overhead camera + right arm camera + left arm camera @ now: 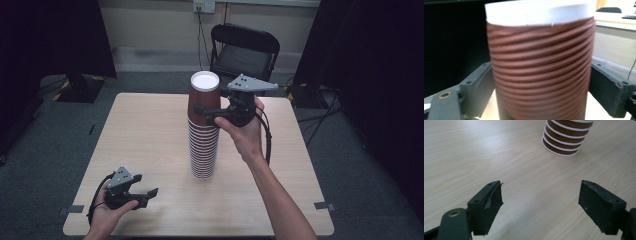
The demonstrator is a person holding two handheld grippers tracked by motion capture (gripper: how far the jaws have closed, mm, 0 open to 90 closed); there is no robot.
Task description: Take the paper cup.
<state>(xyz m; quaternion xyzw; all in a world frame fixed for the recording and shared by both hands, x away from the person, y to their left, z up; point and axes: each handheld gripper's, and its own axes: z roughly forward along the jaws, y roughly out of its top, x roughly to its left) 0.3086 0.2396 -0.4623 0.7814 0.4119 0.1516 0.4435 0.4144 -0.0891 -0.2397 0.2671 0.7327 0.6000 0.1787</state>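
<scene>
A square table with a pale wood-grain top [145, 150] stands mid-room on dark grey carpet floor [55, 130]. At twelve o'clock beyond it sits a black folding metal chair [243, 50], against a cream wall [150, 22] with a white wall socket [204, 5] and a black cable hanging from it. Black curtains [50, 35] hang at ten and two o'clock. The light is dim and even.
</scene>
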